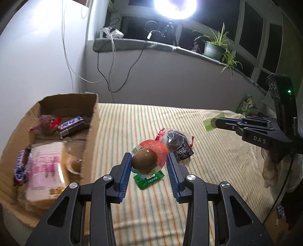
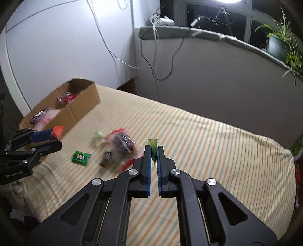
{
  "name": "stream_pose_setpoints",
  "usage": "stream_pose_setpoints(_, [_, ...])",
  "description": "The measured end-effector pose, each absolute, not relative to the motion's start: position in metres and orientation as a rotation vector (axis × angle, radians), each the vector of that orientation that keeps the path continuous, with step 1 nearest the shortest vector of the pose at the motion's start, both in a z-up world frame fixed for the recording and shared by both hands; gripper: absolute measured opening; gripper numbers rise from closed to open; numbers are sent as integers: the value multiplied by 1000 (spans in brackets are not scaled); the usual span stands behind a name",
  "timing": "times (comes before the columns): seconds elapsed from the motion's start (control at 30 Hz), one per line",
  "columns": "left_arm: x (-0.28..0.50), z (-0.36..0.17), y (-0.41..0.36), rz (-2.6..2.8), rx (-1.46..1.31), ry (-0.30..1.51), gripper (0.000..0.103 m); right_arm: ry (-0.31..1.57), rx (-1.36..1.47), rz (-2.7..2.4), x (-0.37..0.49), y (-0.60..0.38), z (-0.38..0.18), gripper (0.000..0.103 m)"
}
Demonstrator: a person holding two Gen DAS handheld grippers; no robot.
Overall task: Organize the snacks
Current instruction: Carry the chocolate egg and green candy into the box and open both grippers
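My left gripper (image 1: 149,157) is shut on a chocolate egg (image 1: 148,159) with a brown dome and an orange-and-white wrapper, held above the striped bed cover (image 1: 208,170). Under it lies a green candy packet (image 1: 148,179). A dark wrapped cake (image 1: 177,144) with red ends lies just beyond. My right gripper (image 2: 154,149) is shut on a green candy wrapper (image 2: 153,145), also seen in the left wrist view (image 1: 213,122). A cardboard box (image 1: 90,132) at the left holds Snickers bars (image 1: 73,124), a pink-labelled bread pack (image 1: 45,170) and a red-wrapped snack (image 1: 46,123).
The box (image 2: 83,107) sits at the bed's far left corner beside a white wall. Cables hang from a grey window ledge (image 1: 151,45) with a potted plant (image 1: 215,47). A green snack bag (image 1: 246,104) lies at the far right. A bright lamp (image 1: 175,7) shines above.
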State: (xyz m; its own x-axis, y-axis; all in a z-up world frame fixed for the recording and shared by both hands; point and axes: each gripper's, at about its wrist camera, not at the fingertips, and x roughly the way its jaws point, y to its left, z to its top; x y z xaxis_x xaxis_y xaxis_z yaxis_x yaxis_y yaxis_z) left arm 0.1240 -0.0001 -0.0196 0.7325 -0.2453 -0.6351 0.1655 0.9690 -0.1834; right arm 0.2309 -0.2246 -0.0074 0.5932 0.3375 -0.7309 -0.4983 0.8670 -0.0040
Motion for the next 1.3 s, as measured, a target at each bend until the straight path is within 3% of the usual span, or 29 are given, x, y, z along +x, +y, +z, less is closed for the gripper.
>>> stream_pose_setpoints(0.5, [91, -6, 71, -109, -178, 655, 36, 723, -291, 632, 206, -130, 21, 5])
stream_pose_setpoints(1.3, [74, -14, 151, 32, -227, 645, 36, 742, -382, 764, 225, 2, 7, 5])
